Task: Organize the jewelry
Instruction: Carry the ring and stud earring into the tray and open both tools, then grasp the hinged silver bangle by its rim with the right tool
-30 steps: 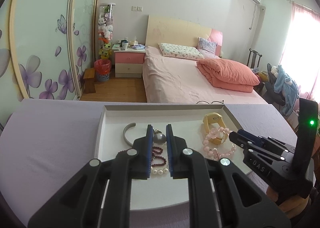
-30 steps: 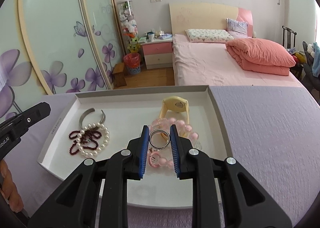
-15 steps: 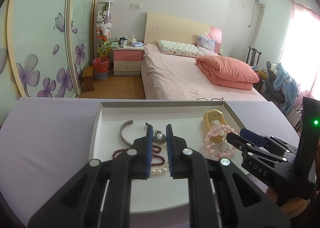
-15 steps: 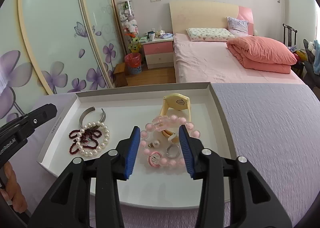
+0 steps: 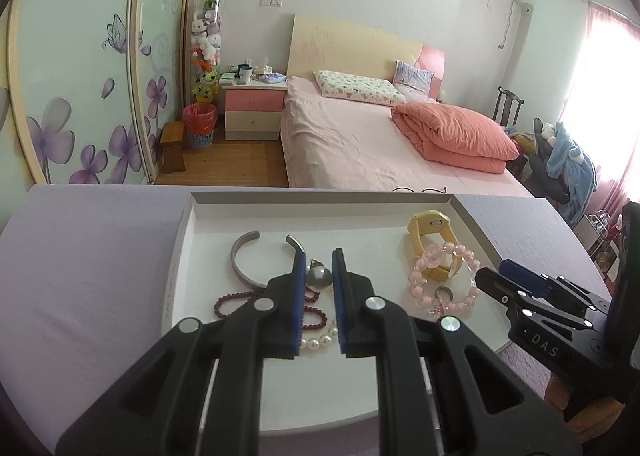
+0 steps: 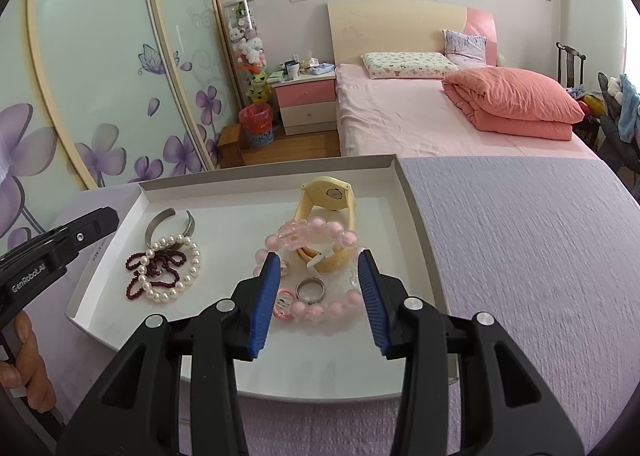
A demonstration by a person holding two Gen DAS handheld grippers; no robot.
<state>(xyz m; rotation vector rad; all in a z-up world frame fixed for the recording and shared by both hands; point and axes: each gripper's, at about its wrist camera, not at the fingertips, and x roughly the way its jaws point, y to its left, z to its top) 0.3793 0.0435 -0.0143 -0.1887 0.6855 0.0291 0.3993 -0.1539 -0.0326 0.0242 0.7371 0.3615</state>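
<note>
Lilac textured cloth [image 6: 520,240] is spread under a shallow white tray [image 6: 416,216], where a round silver bead [image 5: 319,277] is clamped by the left gripper [image 5: 319,256], while the right gripper [image 6: 318,268], just opened, is poised empty over a silver ring [image 6: 311,290].

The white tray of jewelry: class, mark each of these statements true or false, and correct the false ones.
1. The left gripper is shut on a grey bead pendant. True.
2. The right gripper is clamped on the silver ring. False: its jaws have just been opening, and the ring lies free on the tray between them.
3. The yellow watch stands toward the far right of the tray. True.
4. The pearl bracelet lies inside the pink bead bracelet. False: it lies at the tray's left, over the dark red beads.
5. The silver cuff bangle sits on the purple cloth. False: it is in the tray.
</note>
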